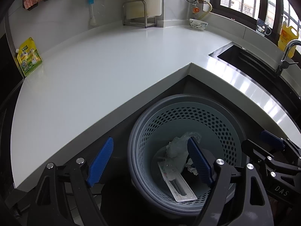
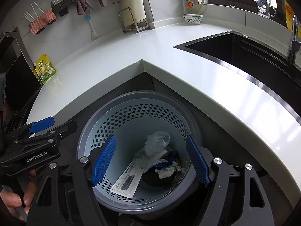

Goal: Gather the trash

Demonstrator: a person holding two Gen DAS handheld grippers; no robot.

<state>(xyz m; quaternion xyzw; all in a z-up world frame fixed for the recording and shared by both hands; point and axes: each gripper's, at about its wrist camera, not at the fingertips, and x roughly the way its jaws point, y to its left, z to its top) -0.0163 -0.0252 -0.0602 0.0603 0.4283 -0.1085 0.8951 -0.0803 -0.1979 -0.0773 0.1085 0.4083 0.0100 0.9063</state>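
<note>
A grey perforated bin (image 1: pixel 216 124) (image 2: pixel 131 113) stands on the floor in the inner corner of the counter. Inside it lie a crumpled clear plastic wad (image 1: pixel 176 146) (image 2: pixel 157 141), a flat blister pack (image 1: pixel 178 186) (image 2: pixel 128 180) and crumpled white and dark blue scraps (image 2: pixel 169 163). My left gripper (image 1: pixel 150 139) hangs open over the bin's left rim, nothing between its blue pads. My right gripper (image 2: pixel 150 137) hovers open above the bin's mouth, also empty. Each gripper shows at the edge of the other's view.
The white L-shaped countertop (image 1: pixel 94 75) wraps around the bin. A black sink (image 2: pixel 235 47) with a faucet (image 1: pixel 287 54) lies to the right. A yellow-green pouch (image 1: pixel 29 56) stands at the far left, a bowl (image 1: pixel 198 24) at the back. A hand (image 2: pixel 17 201) holds the left gripper.
</note>
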